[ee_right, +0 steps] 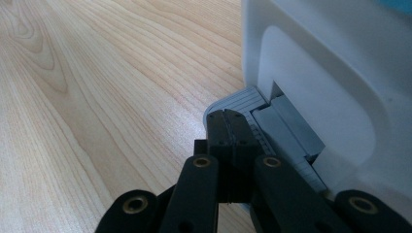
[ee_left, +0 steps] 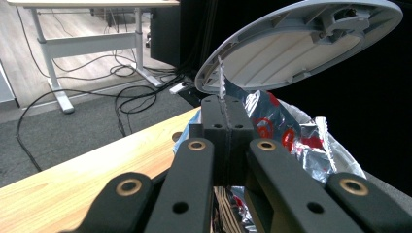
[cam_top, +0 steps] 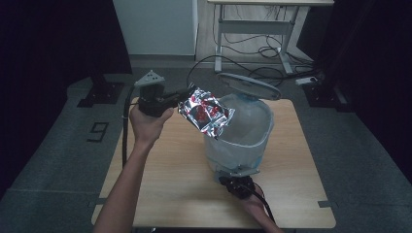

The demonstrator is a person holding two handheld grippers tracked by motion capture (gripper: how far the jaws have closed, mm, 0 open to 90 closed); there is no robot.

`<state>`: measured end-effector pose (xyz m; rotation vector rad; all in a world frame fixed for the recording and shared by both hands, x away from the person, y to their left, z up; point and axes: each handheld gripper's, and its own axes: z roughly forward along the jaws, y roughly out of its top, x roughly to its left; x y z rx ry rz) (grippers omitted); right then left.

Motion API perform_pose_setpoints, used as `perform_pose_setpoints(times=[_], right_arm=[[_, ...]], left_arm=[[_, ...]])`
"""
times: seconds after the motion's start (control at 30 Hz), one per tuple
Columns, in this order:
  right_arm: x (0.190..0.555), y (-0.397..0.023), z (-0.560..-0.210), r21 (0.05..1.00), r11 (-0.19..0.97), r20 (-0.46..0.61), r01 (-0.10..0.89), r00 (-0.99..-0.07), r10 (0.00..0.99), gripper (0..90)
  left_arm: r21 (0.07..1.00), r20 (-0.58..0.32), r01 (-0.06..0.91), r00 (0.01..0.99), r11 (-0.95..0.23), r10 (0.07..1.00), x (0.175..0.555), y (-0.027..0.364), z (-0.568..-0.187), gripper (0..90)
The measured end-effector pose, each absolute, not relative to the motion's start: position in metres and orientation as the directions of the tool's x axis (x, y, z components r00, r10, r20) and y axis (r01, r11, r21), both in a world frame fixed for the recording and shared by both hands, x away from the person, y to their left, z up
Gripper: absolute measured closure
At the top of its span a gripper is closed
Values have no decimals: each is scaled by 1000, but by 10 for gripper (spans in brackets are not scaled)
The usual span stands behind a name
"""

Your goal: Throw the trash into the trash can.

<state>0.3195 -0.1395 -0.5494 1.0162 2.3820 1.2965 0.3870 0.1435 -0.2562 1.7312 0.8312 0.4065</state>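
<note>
A white pedal bin [cam_top: 228, 151] stands on the wooden table [cam_top: 165, 165], its grey lid [cam_top: 248, 86] raised. My left gripper [cam_top: 183, 99] is shut on the edge of a silver foil bag with red print [cam_top: 204, 112], which hangs tilted over the bin's left rim. In the left gripper view the bag's crimped edge sticks up between the closed jaws [ee_left: 224, 109], with the bag [ee_left: 301, 141] beyond and the lid [ee_left: 301, 43] above. My right gripper [cam_top: 236, 175] is shut, its tips [ee_right: 227, 116] resting on the grey pedal [ee_right: 286, 126] at the bin's base [ee_right: 330, 63].
Behind the table, a white desk frame [cam_top: 252, 29] stands among loose cables on the floor. Black stands sit at the far left [cam_top: 99, 90] and far right [cam_top: 320, 92]. A "9" mark [cam_top: 98, 131] lies on the grey floor left of the table.
</note>
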Motion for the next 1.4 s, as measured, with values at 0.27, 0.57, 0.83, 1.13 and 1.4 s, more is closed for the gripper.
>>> perform_pose_setpoints(times=[0.27, 0.57, 0.83, 1.13, 1.4], right_arm=[[319, -140, -549, 810, 363, 110, 460, -728, 677, 898], [319, -140, -549, 810, 363, 110, 460, -728, 677, 898], [319, -139, -549, 810, 363, 110, 460, -728, 677, 898], [319, -140, -549, 810, 363, 110, 460, -729, 676, 897], [319, -140, -549, 811, 364, 110, 459, -729, 676, 898]], left_arm=[[935, -131, 322, 705, -150, 697, 390, 135, -259, 900], [931, -140, 333, 704, -149, 696, 397, 127, -262, 900], [929, -147, 339, 702, -146, 696, 403, 120, -264, 900], [926, -147, 345, 702, -153, 697, 411, 110, -268, 900], [922, -146, 350, 712, -167, 687, 414, 100, -273, 900]])
